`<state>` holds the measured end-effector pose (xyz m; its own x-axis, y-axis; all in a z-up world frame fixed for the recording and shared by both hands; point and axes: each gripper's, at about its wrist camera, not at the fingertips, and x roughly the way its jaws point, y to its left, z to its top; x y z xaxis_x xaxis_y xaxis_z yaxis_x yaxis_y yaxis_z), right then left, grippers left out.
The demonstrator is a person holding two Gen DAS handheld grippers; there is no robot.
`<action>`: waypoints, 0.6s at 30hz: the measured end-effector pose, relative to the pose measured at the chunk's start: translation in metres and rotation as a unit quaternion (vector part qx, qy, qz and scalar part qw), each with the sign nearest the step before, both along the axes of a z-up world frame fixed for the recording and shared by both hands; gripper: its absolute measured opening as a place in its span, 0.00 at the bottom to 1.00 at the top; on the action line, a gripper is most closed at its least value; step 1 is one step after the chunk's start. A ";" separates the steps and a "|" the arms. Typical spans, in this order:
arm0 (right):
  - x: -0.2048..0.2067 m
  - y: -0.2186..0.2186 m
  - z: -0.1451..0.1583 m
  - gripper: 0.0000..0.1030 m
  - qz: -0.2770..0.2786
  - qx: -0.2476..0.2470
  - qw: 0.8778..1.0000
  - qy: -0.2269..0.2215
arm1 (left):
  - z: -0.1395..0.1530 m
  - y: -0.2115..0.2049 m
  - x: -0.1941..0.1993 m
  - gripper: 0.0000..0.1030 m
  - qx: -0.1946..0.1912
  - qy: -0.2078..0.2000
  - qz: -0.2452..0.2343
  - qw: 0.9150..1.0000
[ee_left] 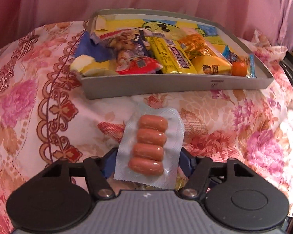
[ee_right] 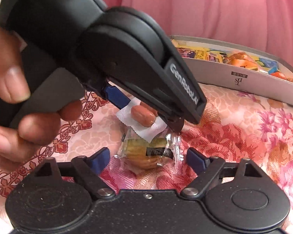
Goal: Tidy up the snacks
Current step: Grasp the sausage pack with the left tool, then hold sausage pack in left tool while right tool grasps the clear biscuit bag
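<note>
The sausage pack (ee_left: 149,148), light, limp and slippery, is pinched at its near end by the left tool (ee_left: 146,165), short of the snack box (ee_left: 175,81). The wrapped pastry (ee_right: 146,154), crushable, is straddled by the open right tool (ee_right: 146,160); hold is best taken across its middle.

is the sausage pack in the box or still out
Out: the sausage pack lies between the left gripper's fingers, over the cloth, short of the box.

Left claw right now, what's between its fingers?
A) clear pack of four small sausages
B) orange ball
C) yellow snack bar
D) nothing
A: in the left wrist view the sausage pack sits between the blue fingers of the left claw; the yellow bar and orange ball lie in the grey box.
</note>
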<state>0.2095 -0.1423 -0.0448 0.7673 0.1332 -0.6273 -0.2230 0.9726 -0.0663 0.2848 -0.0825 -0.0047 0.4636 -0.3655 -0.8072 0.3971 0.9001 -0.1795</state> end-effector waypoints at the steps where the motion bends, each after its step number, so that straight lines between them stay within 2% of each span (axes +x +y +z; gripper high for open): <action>1: 0.001 0.000 0.000 0.77 0.002 0.000 1.000 0.000 | 0.002 0.002 0.000 0.65 -0.003 -0.001 0.005 1.000; 5: 0.000 -0.001 0.002 0.69 0.010 -0.003 1.000 -0.004 | 0.007 0.009 -0.003 0.64 -0.013 0.002 0.015 1.000; 7: -0.003 -0.002 0.004 0.60 0.015 -0.006 1.000 -0.005 | 0.011 0.014 -0.006 0.64 -0.019 0.000 0.021 1.000; 12: -0.021 -0.006 0.009 0.52 0.023 -0.006 1.000 0.001 | 0.017 0.027 -0.015 0.64 -0.035 0.003 0.042 0.999; 14: -0.028 -0.010 0.010 0.44 0.019 -0.004 1.000 0.007 | 0.020 0.031 -0.020 0.65 -0.036 0.000 0.046 0.998; 15: -0.030 -0.012 0.010 0.37 0.015 -0.006 1.000 0.008 | 0.021 0.033 -0.023 0.65 -0.038 0.000 0.049 0.998; 18: -0.035 -0.025 0.011 0.36 0.004 0.012 1.000 0.015 | 0.018 0.039 -0.033 0.64 -0.034 0.001 0.054 0.998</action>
